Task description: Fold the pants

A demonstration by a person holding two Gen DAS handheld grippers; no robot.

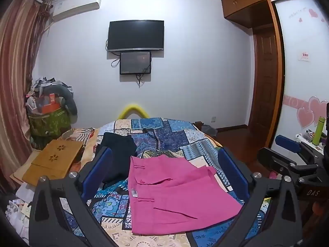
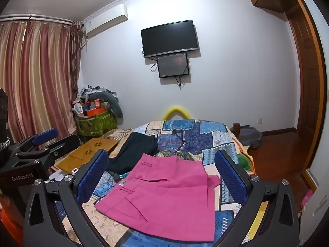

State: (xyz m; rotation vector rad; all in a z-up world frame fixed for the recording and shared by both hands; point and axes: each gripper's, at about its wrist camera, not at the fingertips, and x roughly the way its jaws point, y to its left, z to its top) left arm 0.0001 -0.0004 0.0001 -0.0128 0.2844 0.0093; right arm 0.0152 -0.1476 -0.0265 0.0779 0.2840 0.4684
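Pink pants (image 1: 176, 195) lie folded into a flat rectangle on the patchwork bedspread (image 1: 176, 135), waistband and belt loops to the left. They also show in the right wrist view (image 2: 164, 195). My left gripper (image 1: 164, 164) is open and empty, held above the pants with its blue pads on either side. My right gripper (image 2: 162, 164) is open and empty too, above the same pants. The right gripper shows at the right edge of the left wrist view (image 1: 292, 150); the left gripper shows at the left of the right wrist view (image 2: 41, 142).
A dark garment (image 1: 119, 150) lies on the bed behind the pink pants. A wooden lap tray (image 1: 53, 160) sits at the bed's left side. A piled green bag (image 1: 49, 121) stands by the curtain. Wardrobe and wooden floor are to the right.
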